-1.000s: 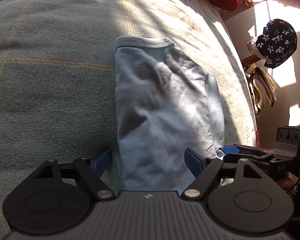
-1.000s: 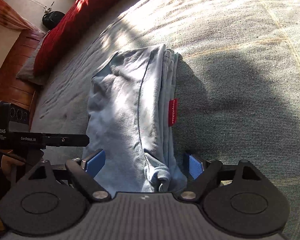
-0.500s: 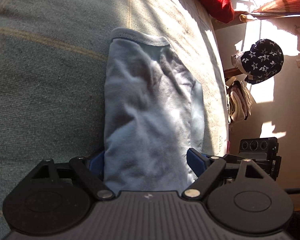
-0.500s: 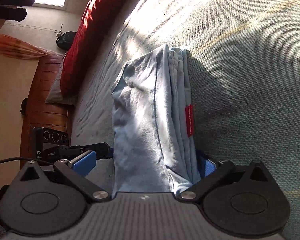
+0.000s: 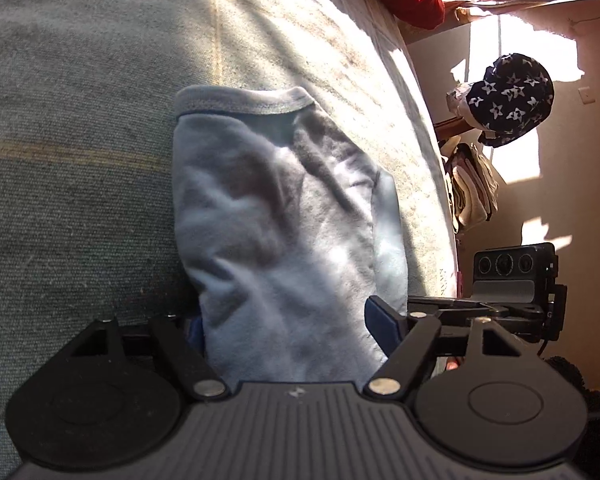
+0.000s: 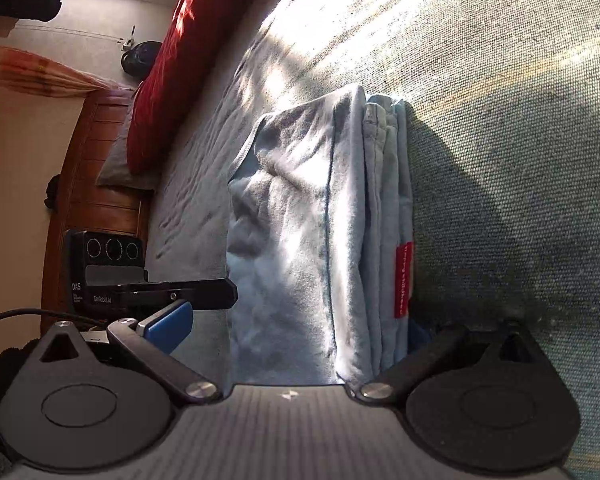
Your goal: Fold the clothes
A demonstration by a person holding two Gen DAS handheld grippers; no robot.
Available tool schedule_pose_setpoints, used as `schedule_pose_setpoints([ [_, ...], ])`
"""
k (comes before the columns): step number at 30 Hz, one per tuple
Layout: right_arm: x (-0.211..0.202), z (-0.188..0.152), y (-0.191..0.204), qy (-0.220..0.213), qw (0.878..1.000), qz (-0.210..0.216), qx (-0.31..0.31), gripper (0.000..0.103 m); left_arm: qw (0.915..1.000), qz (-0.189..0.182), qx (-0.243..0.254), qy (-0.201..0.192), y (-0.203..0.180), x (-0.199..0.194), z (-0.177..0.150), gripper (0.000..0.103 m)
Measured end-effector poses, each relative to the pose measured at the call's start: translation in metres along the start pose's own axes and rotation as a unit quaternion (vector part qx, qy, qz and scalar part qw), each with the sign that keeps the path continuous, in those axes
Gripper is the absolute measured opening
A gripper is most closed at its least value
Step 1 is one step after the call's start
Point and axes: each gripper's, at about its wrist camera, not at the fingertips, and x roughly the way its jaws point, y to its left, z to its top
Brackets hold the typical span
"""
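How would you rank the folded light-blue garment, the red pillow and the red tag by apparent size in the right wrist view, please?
1. Folded light-blue garment, though it lies nearest the camera.
2. Red pillow, farther off, so its true size is unsure.
3. Red tag, clearly smallest.

Folded garment (image 5: 284,240) fills both tongs' gaps; surrounding bedspread (image 5: 80,200) open.

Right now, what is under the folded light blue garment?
The folded light blue garment lies on the grey-green bedspread. The layers beneath its top one show only at the edge; anything deeper is covered.
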Motion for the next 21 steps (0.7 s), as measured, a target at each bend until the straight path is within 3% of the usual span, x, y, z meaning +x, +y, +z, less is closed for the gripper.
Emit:
schedule_pose_setpoints([
  [3, 0.003, -0.001, 0.003, 0.005, 1.0, -0.017, -0.006, 0.101, 0.9998, 0.006, -0.018, 0.001, 0.006, -0.001, 0.003, 0.044],
  [6, 0.006, 0.002, 0.003, 0.012, 1.0, -0.024, -0.003, 0.101, 0.9998, 0.018, -0.002, 0.009, 0.006, -0.001, 0.004, 0.039],
  [9, 0.002, 0.002, 0.001, 0.014, 0.999, -0.035, 0.004, 0.092, 0.9997, 0.022, 0.001, 0.012, 0.007, 0.0, 0.004, 0.037],
  [11, -0.003, 0.003, -0.004, 0.013, 0.998, -0.05, 0.017, 0.078, 0.9996, 0.024, 0.005, 0.011, 0.006, 0.0, 0.003, 0.037],
  [12, -0.006, 0.002, -0.01, 0.012, 0.997, -0.062, 0.033, 0.06, 0.9996, 0.025, 0.006, 0.009, 0.006, 0.0, 0.003, 0.037],
  [13, -0.009, 0.002, -0.016, 0.011, 0.996, -0.075, 0.05, 0.027, 0.9996, 0.026, 0.009, 0.008, 0.005, 0.0, 0.002, 0.037],
  [14, -0.011, 0.0, -0.025, 0.011, 0.994, -0.074, 0.074, 0.018, 0.9995, 0.027, 0.012, 0.008, 0.004, 0.0, 0.002, 0.037],
  [17, -0.011, -0.004, -0.033, 0.004, 0.994, -0.056, 0.097, 0.017, 0.9994, 0.03, 0.014, 0.007, 0.004, 0.0, 0.001, 0.037],
  [21, -0.007, -0.005, -0.018, 0.004, 0.993, -0.085, 0.081, 0.017, 0.9989, 0.042, 0.016, 0.01, -0.003, 0.001, 0.003, 0.03],
])
